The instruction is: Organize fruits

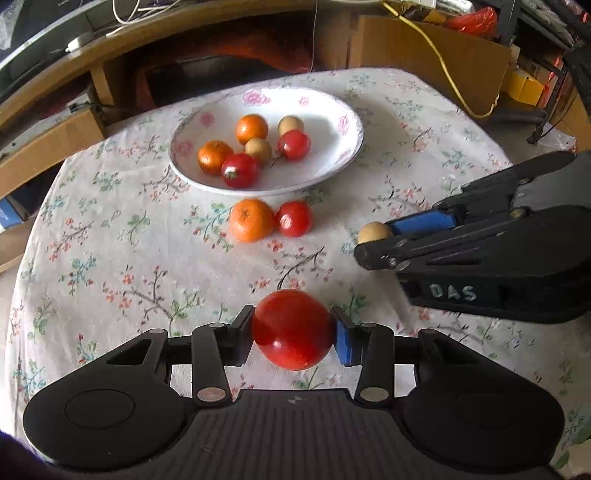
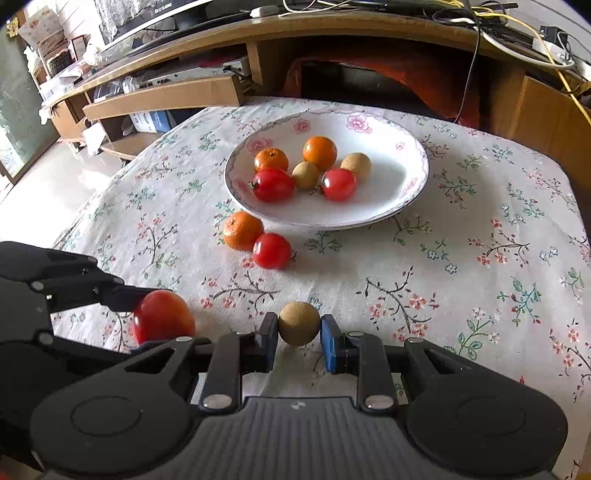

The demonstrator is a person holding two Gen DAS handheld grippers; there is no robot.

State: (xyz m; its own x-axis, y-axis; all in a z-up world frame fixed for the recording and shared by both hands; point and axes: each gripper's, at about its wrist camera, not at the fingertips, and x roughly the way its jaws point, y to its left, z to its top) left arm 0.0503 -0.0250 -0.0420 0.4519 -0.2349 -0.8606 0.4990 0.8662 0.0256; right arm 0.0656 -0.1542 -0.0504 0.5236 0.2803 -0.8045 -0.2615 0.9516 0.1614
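Observation:
My left gripper [image 1: 293, 330] is shut on a red tomato [image 1: 292, 328], its pads pressing both sides; the same tomato [image 2: 162, 317] shows at the lower left of the right wrist view. My right gripper [image 2: 299, 334] is shut on a small tan round fruit [image 2: 299, 328], which peeks past its fingers [image 1: 375, 232] in the left wrist view. A white floral bowl [image 2: 402, 192] farther back holds two oranges, two tomatoes and two tan fruits. An orange [image 2: 242, 230] and a tomato [image 2: 272, 251] lie touching on the cloth in front of the bowl.
A floral tablecloth [image 2: 461, 266] covers the round table. Behind it stands a wooden desk [image 2: 332, 33] with cables, a cardboard box [image 1: 436, 59] and shelves. The floor [image 2: 40, 195] shows beyond the table's left edge.

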